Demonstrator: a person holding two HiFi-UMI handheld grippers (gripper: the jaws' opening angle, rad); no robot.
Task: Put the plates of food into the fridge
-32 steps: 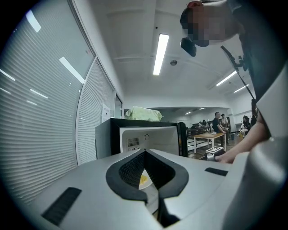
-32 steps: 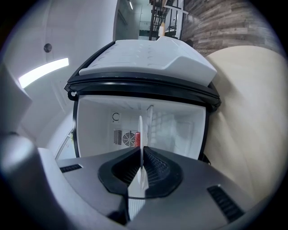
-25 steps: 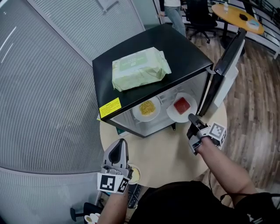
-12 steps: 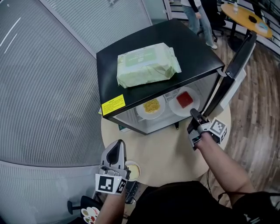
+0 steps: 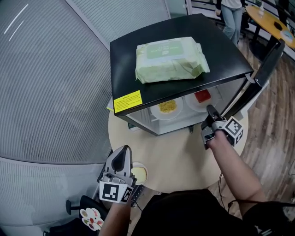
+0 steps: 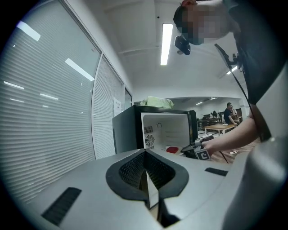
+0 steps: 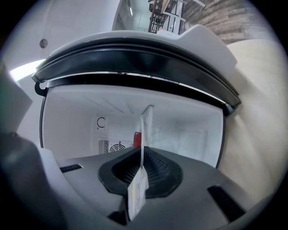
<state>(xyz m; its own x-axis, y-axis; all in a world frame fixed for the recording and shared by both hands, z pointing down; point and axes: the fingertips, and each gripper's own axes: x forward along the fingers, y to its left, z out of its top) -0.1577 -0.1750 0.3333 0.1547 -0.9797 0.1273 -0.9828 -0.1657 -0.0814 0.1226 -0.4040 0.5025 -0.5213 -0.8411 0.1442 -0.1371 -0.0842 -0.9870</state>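
A black mini fridge (image 5: 152, 60) stands on a round pale table (image 5: 179, 156) with its door (image 5: 265, 69) swung open to the right. Inside lie a plate of yellow food (image 5: 168, 107) and a plate of red food (image 5: 201, 97), side by side. My right gripper (image 5: 209, 111) is shut and empty just in front of the fridge opening, near the red plate. Its own view shows the white fridge interior and the red food (image 7: 137, 138) beyond the shut right gripper (image 7: 145, 110). My left gripper (image 5: 121, 156) is shut and empty at the table's near left edge; in its own view the left gripper (image 6: 145, 153) points towards the fridge (image 6: 155, 128).
A green pack of wipes (image 5: 170, 60) lies on the fridge top. A small pale dish (image 5: 139, 174) sits at the table edge beside my left gripper. Slatted blinds (image 5: 50, 83) close off the left. A person (image 5: 230, 14) and a yellow table (image 5: 272, 23) stand on the wood floor beyond.
The head view has shifted, so the plates show less beneath the fridge top. My right gripper has drawn slightly back from the red plate. My left gripper has drifted lower at the table edge.
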